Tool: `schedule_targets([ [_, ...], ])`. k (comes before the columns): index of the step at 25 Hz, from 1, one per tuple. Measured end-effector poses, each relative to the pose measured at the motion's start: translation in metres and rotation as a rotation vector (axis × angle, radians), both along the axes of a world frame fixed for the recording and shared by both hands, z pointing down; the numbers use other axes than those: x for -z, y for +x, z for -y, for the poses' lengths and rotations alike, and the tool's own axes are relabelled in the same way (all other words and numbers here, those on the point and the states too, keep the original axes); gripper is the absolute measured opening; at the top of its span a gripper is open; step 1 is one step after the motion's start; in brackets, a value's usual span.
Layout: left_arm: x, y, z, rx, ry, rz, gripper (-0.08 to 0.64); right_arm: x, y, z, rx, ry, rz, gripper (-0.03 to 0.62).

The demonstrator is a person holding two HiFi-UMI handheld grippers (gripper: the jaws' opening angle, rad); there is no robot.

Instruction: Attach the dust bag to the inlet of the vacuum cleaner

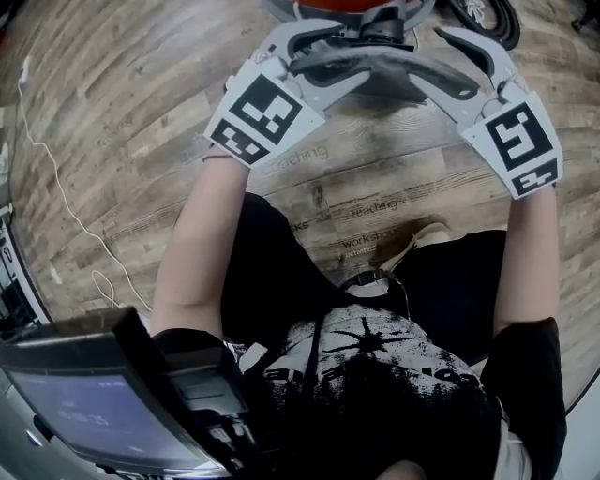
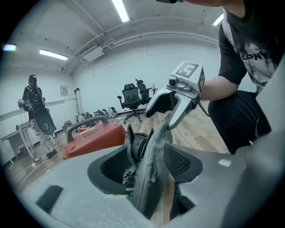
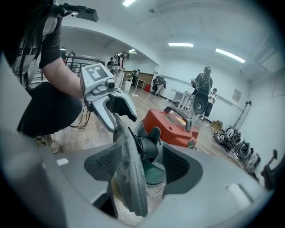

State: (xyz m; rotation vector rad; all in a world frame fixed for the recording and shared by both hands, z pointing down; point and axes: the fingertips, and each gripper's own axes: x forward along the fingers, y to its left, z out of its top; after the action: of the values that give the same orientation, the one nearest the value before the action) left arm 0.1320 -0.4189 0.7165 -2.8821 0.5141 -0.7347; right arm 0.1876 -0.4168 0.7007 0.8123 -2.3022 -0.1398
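Two wide-open claws: left claw [image 2: 147,167], right claw [image 3: 142,167], dust bag [image 2: 156,140] unclamped between both.

Bright, even light is given by ceiling strip lights [image 2: 120,10]; edges are bent and darkened; the near dust bag [image 2: 151,169] is blurred.

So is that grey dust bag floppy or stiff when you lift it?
Probably stiffish, slightly bendy: the dust bag stands on edge between the left tool and right tool without drooping. It looks thin, so likely light. Its fuzzy grey surface probably isn't slippery.
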Motion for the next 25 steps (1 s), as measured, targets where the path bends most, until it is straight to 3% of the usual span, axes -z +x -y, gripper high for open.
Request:
schedule_targets([
  [2, 0.006, 0.0, -0.002, 0.002, 0.017, -0.018, 0.252, 0.009, 0.0, 0.0, -0.003, 0.039, 0.015, 0.259],
  [4, 0.018, -0.003, 0.001, 0.031, 0.049, -0.069, 0.085, 0.022, -0.001, 0.003, 0.013, 0.089, 0.052, 0.177],
  [6, 0.028, -0.008, 0.004, 0.072, 0.05, -0.124, 0.016, 0.04, -0.004, 0.006, 0.022, 0.125, 0.134, 0.092],
  [8, 0.035, -0.013, 0.003, 0.104, 0.027, -0.159, 0.005, 0.051, -0.004, 0.008, 0.01, 0.121, 0.21, 0.018],
  [14, 0.073, -0.03, -0.014, 0.171, -0.044, -0.304, 0.003, 0.051, -0.028, -0.013, 0.055, 0.069, 0.303, 0.005],
  [17, 0.099, -0.033, -0.032, 0.195, -0.127, -0.282, 0.003, 0.07, -0.046, -0.038, 0.127, 0.018, 0.263, 0.005],
  [25, 0.23, -0.026, -0.074, 0.182, -0.201, -0.319, 0.003, 0.201, -0.062, -0.083, 0.13, -0.087, 0.271, 0.005],
])
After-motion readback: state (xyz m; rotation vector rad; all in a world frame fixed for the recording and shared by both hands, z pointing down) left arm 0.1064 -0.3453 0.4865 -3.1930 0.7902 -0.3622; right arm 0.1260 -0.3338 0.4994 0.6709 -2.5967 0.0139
